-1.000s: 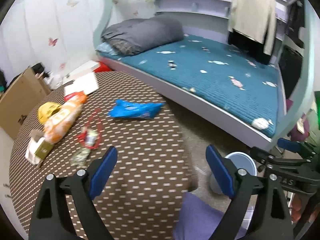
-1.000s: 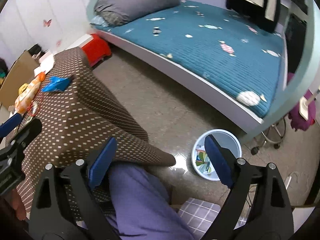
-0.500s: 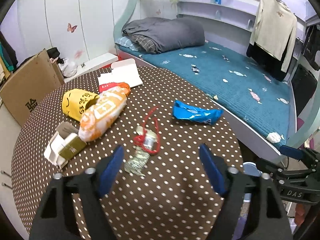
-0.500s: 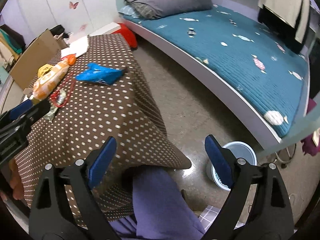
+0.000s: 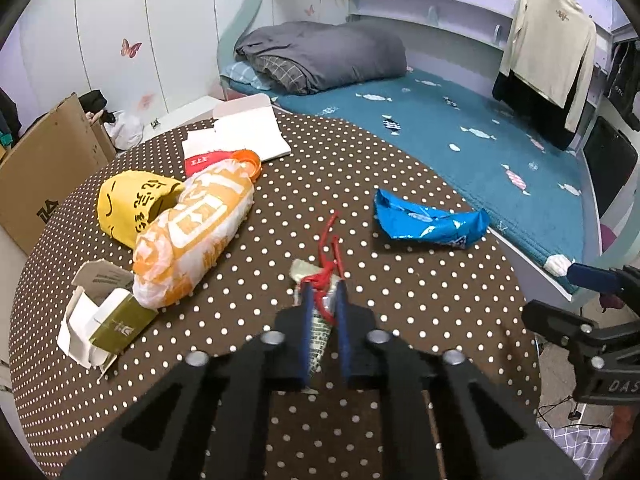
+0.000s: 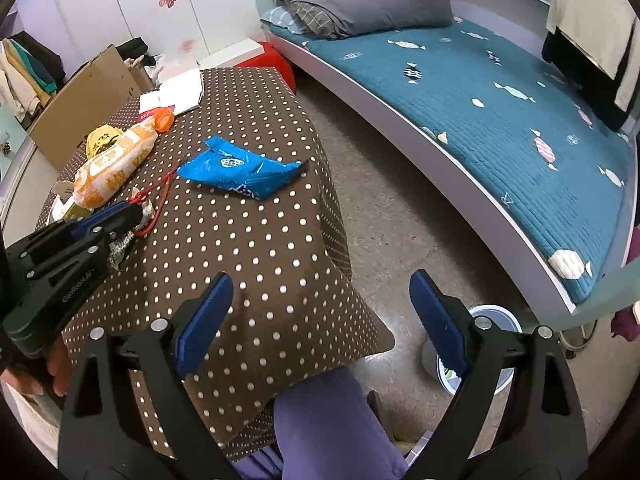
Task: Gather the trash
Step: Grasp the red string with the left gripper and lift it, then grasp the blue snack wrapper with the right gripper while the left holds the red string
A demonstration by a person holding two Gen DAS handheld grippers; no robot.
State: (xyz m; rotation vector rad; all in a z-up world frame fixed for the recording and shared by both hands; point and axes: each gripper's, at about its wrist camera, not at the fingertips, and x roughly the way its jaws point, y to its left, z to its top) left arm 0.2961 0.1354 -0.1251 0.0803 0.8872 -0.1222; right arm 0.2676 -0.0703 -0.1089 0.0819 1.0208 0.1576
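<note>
Much of the trash sits half-covered, and the bin barely shows.

From the left wrist view, the left gripper has its blue fingers pinched over the crumpled silvery wrapper, so its middle and its red string knot are mostly covered; the print on it is too small to read. The yellow bag is partly tucked behind the orange-and-white bag, which also hides one corner of the small open carton. In the right wrist view the pale bin on the floor is largely blocked by the right gripper, and what lies inside cannot be made out. The cardboard box runs off the frame's edge.
</note>
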